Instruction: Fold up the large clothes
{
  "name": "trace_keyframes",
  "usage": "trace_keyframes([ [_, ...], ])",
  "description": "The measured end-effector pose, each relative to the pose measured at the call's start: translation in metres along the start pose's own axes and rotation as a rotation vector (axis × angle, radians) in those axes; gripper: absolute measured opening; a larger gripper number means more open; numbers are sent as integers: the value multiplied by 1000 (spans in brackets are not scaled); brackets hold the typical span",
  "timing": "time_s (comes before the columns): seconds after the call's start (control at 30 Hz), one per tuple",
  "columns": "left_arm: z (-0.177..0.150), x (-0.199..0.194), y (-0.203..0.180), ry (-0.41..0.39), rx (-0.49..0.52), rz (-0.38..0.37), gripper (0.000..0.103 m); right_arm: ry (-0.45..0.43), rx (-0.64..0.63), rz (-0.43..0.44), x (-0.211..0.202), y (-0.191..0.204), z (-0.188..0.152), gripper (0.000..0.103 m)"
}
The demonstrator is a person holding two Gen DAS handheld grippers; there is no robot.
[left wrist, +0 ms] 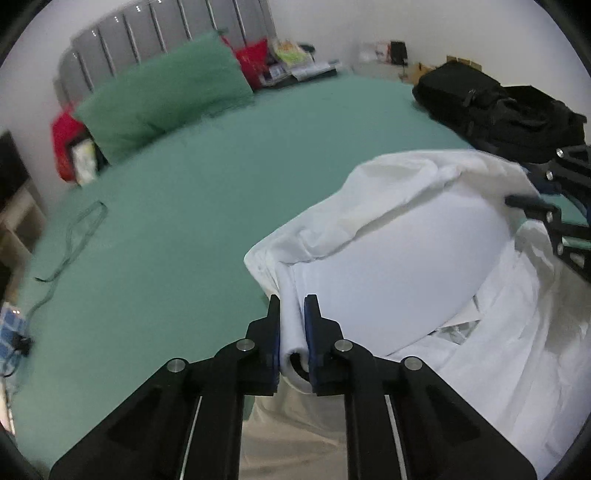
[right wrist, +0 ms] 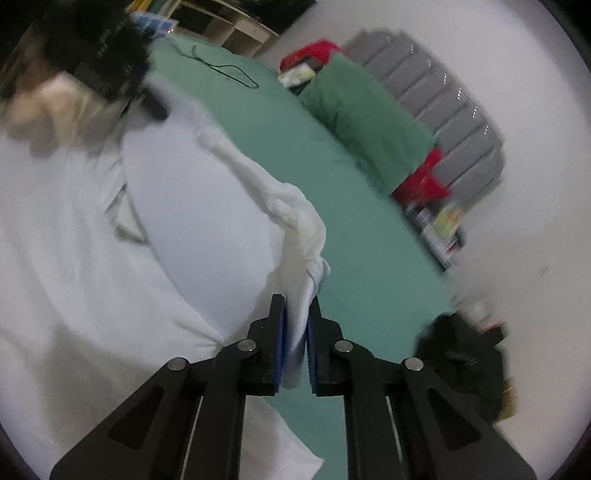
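A black backpack (left wrist: 495, 107) lies at the far right edge of the bed, its zips closed as far as can be seen, so nothing of its contents shows; a red bag (left wrist: 68, 147) by the headboard has a pale packet poking from its mouth. The white garment (left wrist: 406, 236), a large shirt or sheet-like piece of clothing, lies on the near right part of the bed and billows upward between the two tools. The left gripper (left wrist: 292, 328) pinches a rolled edge of this white cloth between its blue pads (left wrist: 309, 332), the jaws pressed close on the fabric. The right gripper (right wrist: 295, 332) likewise clamps a bunched edge of the same garment, its jaws drawn tight around the cloth; in the left wrist view it appears at the right border. The bed is covered with a green sheet (left wrist: 192, 229), on which a thin green cord (left wrist: 79, 236) lies loose near the left side. A green pillow (left wrist: 162, 96) leans against a grey padded headboard (left wrist: 147, 40), with a red cushion (left wrist: 253, 59) and magazines (left wrist: 295, 59) beside it. White walls surround the bed, and a pale shelf unit (right wrist: 236, 26) stands beyond its far side.
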State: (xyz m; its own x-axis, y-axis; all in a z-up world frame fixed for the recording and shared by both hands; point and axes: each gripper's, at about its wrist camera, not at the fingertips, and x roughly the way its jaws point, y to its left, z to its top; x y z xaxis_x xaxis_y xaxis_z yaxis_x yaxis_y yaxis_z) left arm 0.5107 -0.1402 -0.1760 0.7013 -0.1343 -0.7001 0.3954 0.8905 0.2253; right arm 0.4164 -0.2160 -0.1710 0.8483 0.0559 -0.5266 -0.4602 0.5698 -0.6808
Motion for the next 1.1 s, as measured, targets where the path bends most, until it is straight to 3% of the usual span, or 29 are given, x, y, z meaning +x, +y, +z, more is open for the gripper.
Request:
trace_keyframes([
  [0.13, -28, -22, -12, -16, 12, 57, 12, -96, -116, -95, -29, 32, -4, 11],
  [0.33, -74, -73, 7, -25, -112, -1, 13, -88, -111, 9, -64, 47, -15, 14],
  [0.47, -104, -100, -3, 4, -108, -29, 13, -34, -31, 117, -78, 48, -20, 17],
  [0.57, -131, -117, -12, 46, -98, -37, 13, 47, 98, 232, -78, 40, -23, 18],
  [0.63, -147, -127, -13, 79, -115, -53, 19, 82, 227, 294, -82, 26, -29, 19],
  [0.7, -162, -136, -10, 139, -159, -94, 32, 155, 388, 411, -80, 11, -40, 20],
  [0.77, -174, -152, -5, 147, -211, -144, 33, 268, 521, 539, -76, 2, -56, 21],
  [0.83, -186, -170, 0, 130, -255, -172, 34, 292, 636, 506, -93, -8, -73, 24],
  [0.87, -191, -179, 4, 112, -279, -176, 37, 295, 682, 484, -104, -13, -76, 31],
  [0.97, -209, -195, 18, 78, -395, -194, 42, 177, 651, 426, -125, -13, -58, 59],
  [1.03, -219, -197, 25, 69, -461, -198, 42, 80, 640, 412, -126, -13, -34, 63],
  [1.1, -229, -199, 30, 68, -520, -159, 42, 26, 667, 477, -113, -9, -5, 63],
])
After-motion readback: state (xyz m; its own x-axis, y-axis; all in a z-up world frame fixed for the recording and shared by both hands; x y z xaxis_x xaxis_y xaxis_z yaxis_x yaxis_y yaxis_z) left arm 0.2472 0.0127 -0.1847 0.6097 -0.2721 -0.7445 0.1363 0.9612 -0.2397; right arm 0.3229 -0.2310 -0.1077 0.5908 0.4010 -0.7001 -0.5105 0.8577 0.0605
